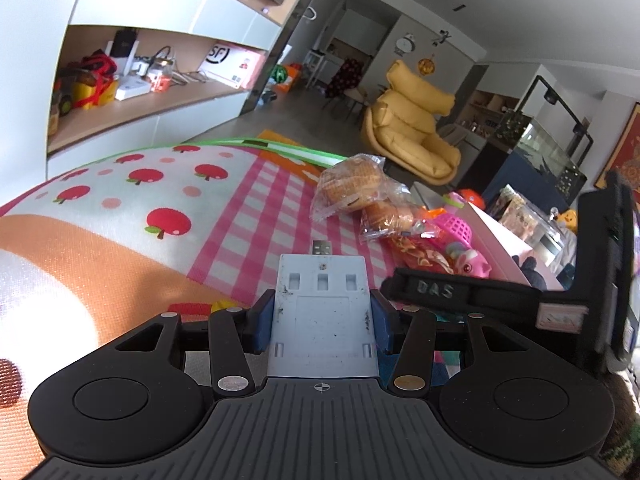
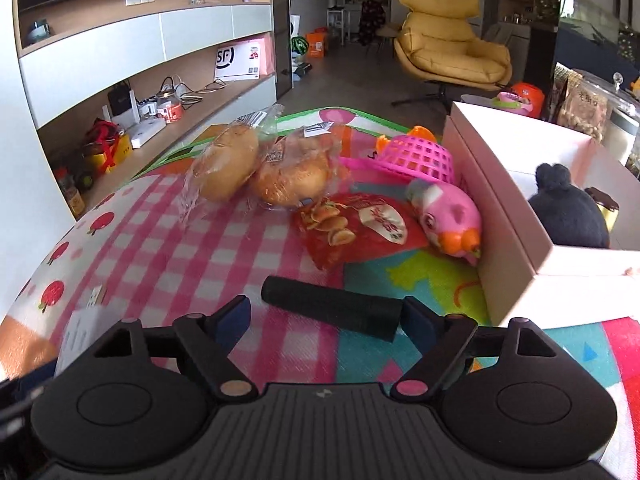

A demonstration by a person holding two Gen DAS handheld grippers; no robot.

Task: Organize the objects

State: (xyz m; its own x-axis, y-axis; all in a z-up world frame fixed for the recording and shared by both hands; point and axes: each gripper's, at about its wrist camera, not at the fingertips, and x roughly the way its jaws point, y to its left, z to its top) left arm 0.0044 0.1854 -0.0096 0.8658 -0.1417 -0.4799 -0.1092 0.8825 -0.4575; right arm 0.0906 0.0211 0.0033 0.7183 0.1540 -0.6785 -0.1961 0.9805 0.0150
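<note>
So my left gripper [image 1: 322, 322] has its fingers clamped on a pale grey adapter [image 1: 323, 312] with a USB plug sticking out front, held above the play mat [image 1: 256, 216]. My right gripper [image 2: 326, 316] has its fingers spread, gripping nothing; the black foam roll [image 2: 332, 307] lies on the mat between them. Worry: it sits skewed, so closing could just shove or roll it. The white box [image 2: 516, 184] is just beside it, easy to clip.

Black cylinder [image 2: 334, 307] on the play mat [image 2: 168, 240] between the open right claw [image 2: 326, 314] fingers.
</note>
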